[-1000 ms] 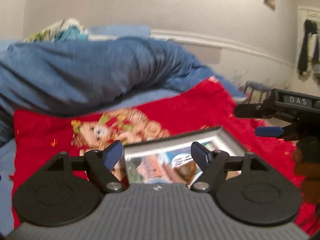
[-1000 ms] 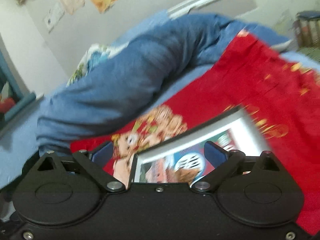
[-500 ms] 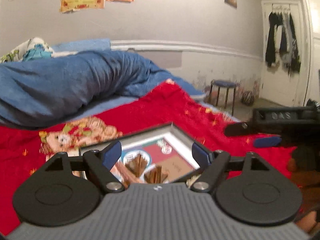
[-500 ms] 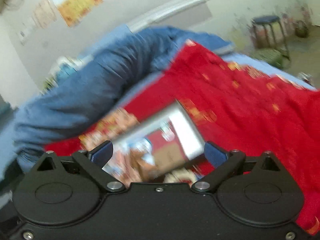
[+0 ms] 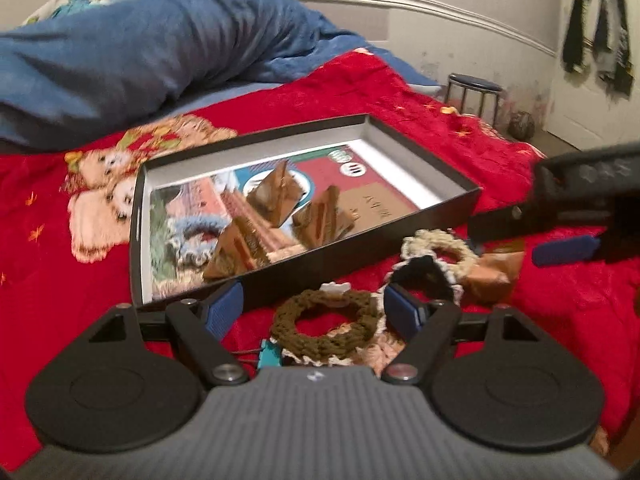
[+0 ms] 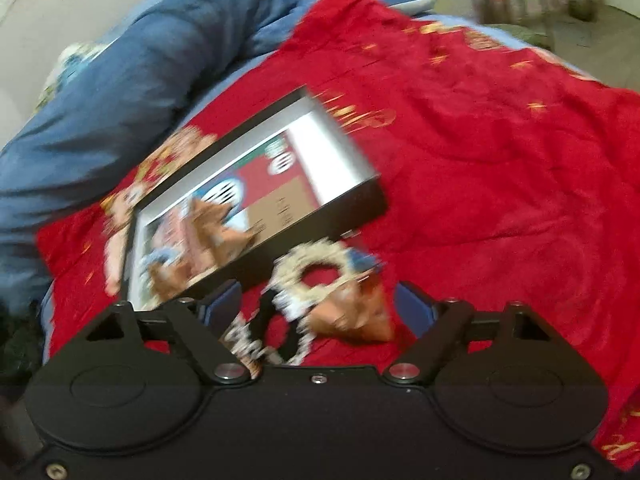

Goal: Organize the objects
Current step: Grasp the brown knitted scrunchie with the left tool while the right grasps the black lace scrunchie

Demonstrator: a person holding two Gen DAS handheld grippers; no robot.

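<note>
A shallow black box (image 5: 340, 260) lies on the red blanket and holds several brown paper packets (image 5: 276, 196) and a blue crochet ring (image 5: 196, 236). In front of it are an olive crochet ring (image 5: 292, 308), a dark one (image 5: 420, 270), a cream one (image 5: 436, 237) and a loose brown packet (image 5: 492, 272). My left gripper (image 5: 314, 304) is open, with the olive ring lying between its fingers. My right gripper (image 6: 318, 304) is closing. The cream ring (image 6: 288, 268), the dark ring (image 6: 262, 316) and the packet (image 6: 352, 316) lie between its pads, untouched. Its blue pad (image 5: 564, 250) shows at the right.
A bunched blue duvet (image 5: 140, 48) lies behind the box (image 6: 352, 204) along the wall. The red blanket (image 5: 400, 92) has a teddy-bear print to the left. Beyond the bed's far edge stand a small stool (image 5: 476, 88) and a door hung with dark clothes (image 5: 600, 32).
Both grippers have dropped and tipped down toward the bed. The box is closer, and the crochet rings and loose packet have come into view between the fingers. The right jaws have narrowed.
</note>
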